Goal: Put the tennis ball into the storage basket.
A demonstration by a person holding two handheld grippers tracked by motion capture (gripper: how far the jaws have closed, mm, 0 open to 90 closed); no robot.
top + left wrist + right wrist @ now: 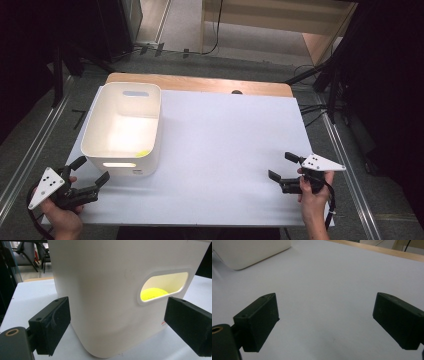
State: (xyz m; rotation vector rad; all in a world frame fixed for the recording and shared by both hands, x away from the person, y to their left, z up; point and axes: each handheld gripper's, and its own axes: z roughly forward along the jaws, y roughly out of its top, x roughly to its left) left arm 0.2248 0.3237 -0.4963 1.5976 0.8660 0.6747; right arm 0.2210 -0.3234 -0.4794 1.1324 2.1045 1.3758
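Both grippers gape empty: my left (90, 172) faces the bin's (95, 130) near wall, ball (153, 293) inside, ready to steady it; my right (281, 166) waits far right.

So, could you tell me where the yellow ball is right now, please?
The ball lies inside the white bin at the table's left, against the bin's near wall; the left gripper view shows it through the handle slot.
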